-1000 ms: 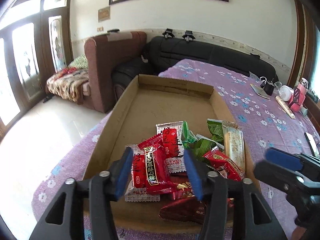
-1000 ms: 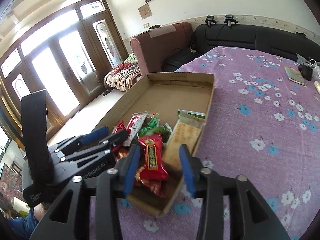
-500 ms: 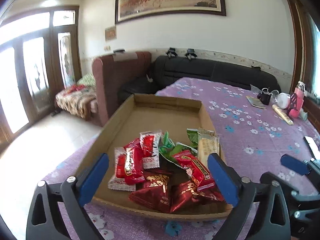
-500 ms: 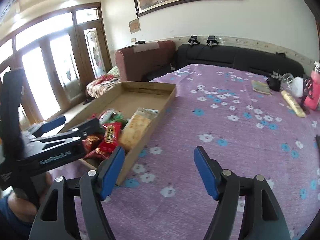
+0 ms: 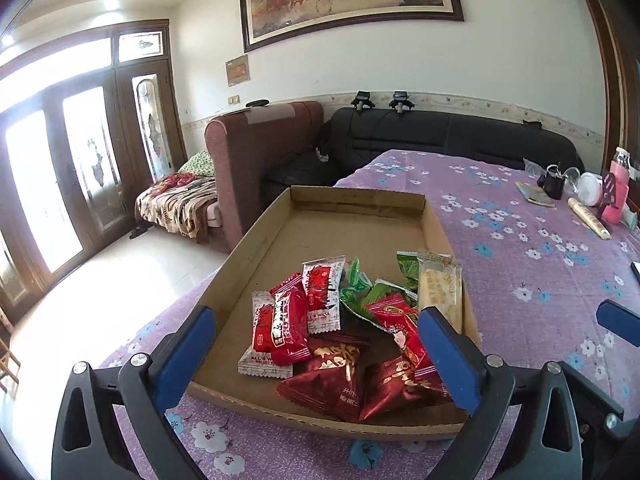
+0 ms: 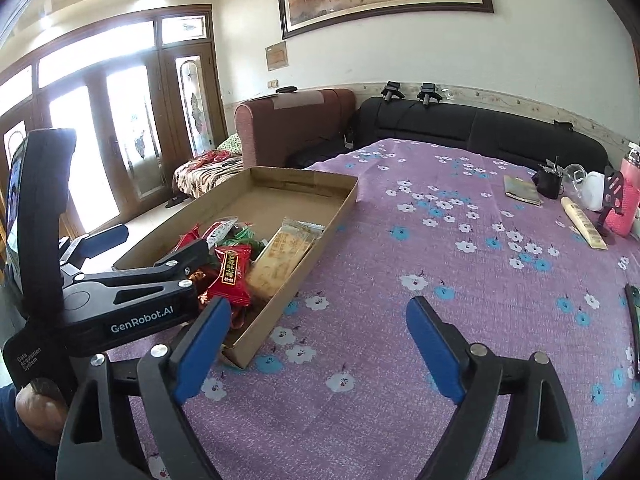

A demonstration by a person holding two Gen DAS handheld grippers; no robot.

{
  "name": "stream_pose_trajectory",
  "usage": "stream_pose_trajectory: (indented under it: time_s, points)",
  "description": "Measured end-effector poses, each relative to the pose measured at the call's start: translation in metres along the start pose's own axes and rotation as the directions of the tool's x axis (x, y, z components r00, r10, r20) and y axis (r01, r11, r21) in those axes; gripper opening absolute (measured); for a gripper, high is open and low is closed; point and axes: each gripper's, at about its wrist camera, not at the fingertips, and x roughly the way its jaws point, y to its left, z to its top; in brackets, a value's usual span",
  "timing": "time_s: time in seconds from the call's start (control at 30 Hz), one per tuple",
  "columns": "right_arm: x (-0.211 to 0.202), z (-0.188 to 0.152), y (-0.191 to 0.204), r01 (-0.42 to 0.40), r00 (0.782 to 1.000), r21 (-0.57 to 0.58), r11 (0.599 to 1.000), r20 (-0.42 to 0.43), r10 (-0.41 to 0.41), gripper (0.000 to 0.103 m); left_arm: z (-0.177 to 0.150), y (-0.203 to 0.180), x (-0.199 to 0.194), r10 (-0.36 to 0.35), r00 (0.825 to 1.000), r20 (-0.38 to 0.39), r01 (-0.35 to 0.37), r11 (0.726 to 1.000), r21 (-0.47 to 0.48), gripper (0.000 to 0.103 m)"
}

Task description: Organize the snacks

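Note:
A shallow cardboard tray (image 5: 256, 248) lies on the purple flowered tablecloth (image 5: 520, 264). Its near end holds a heap of snacks: red packets (image 5: 286, 324), green packets (image 5: 360, 292), a long cracker pack (image 5: 438, 288) and dark red packs (image 5: 332, 380). My left gripper (image 5: 316, 314) stands wide open just before the tray's near rim, gripping nothing. In the right wrist view the tray (image 6: 332, 220), a red candy (image 6: 232, 276) and the cracker pack (image 6: 284, 256) lie to the left. My right gripper (image 6: 320, 306) hangs over bare cloth beside the tray, jaws opening, nothing between them.
At the table's far right stand a pink bottle (image 5: 618, 188), a white round case (image 5: 590, 194), a black cup (image 5: 552, 184), a booklet (image 5: 534, 196) and a long tube (image 5: 588, 222). A phone (image 6: 634, 312) lies at the right edge. Sofas (image 5: 440, 140) stand beyond the table.
Both grippers let go of the red packets they held over the tray, opened wide and drew back. The right one swung off the tray to the cloth on its right.

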Motion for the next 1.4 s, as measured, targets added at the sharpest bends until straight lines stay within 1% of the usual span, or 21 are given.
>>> stream_pose_trajectory:
  time_s: [0.1, 0.27, 0.3, 0.37, 0.4, 0.53, 0.6, 0.77, 0.93, 1.27, 1.33, 1.4]
  points:
    - [0.0014, -0.0005, 0.0018, 0.003, 1.000, -0.007, 1.000, -0.015, -0.003, 0.093, -0.0010, 0.0017, -0.0005, 0.009, 1.000, 0.000, -0.009, 1.000, -0.007, 0.102]
    - [0.0010, -0.0006, 0.0010, 0.005, 1.000, -0.003, 1.000, -0.011, -0.005, 0.093, -0.0014, 0.0024, 0.0024, 0.021, 1.000, -0.022, -0.021, 1.000, -0.007, 0.102]
    - [0.0012, -0.0006, 0.0012, 0.006, 1.000, -0.004, 1.000, -0.012, -0.006, 0.093, -0.0013, 0.0026, 0.0028, 0.018, 1.000, -0.024, -0.018, 1.000, -0.008, 0.102]
    - [0.0023, -0.0006, 0.0011, 0.006, 1.000, -0.006, 1.000, -0.016, -0.007, 0.093, -0.0013, 0.0042, 0.0051, -0.018, 0.999, -0.040, 0.017, 1.000, -0.016, 0.102]
    - [0.0022, -0.0007, 0.0012, 0.006, 1.000, -0.006, 1.000, -0.015, -0.007, 0.093, -0.0012, 0.0053, 0.0053, -0.024, 0.999, -0.043, 0.023, 1.000, -0.020, 0.102]
    - [0.0028, -0.0007, 0.0014, 0.007, 1.000, -0.006, 1.000, -0.015, -0.007, 0.093, -0.0006, 0.0097, 0.0055, -0.003, 0.999, -0.048, 0.001, 0.999, -0.037, 0.102]
    - [0.0027, -0.0007, 0.0015, 0.008, 1.000, -0.006, 1.000, -0.014, -0.008, 0.093, -0.0008, 0.0096, 0.0058, 0.010, 0.999, -0.053, -0.012, 0.999, -0.031, 0.102]
    - [0.0029, -0.0007, 0.0013, 0.011, 1.000, -0.006, 1.000, -0.015, -0.011, 0.093, -0.0020, 0.0057, 0.0034, 0.050, 0.998, -0.038, -0.051, 0.999, -0.015, 0.102]
    - [0.0030, -0.0006, 0.0010, 0.012, 1.000, -0.003, 1.000, -0.018, -0.012, 0.093, -0.0029, 0.0055, 0.0032, 0.073, 0.996, -0.044, -0.073, 0.997, -0.006, 0.102]
    - [0.0048, -0.0017, -0.0007, 0.011, 0.999, 0.002, 1.000, -0.031, -0.011, 0.094, -0.0024, 0.0064, 0.0017, 0.091, 0.995, -0.039, -0.091, 0.996, 0.003, 0.102]
    - [0.0067, -0.0010, -0.0012, 0.012, 0.999, 0.003, 1.000, -0.035, -0.012, 0.099, -0.0023, 0.0066, 0.0017, 0.092, 0.995, -0.040, -0.092, 0.996, 0.003, 0.102]
    - [0.0071, -0.0006, -0.0016, 0.021, 0.999, 0.002, 1.000, -0.028, -0.021, 0.101, -0.0025, 0.0061, 0.0015, 0.092, 0.995, -0.040, -0.092, 0.996, 0.002, 0.102]
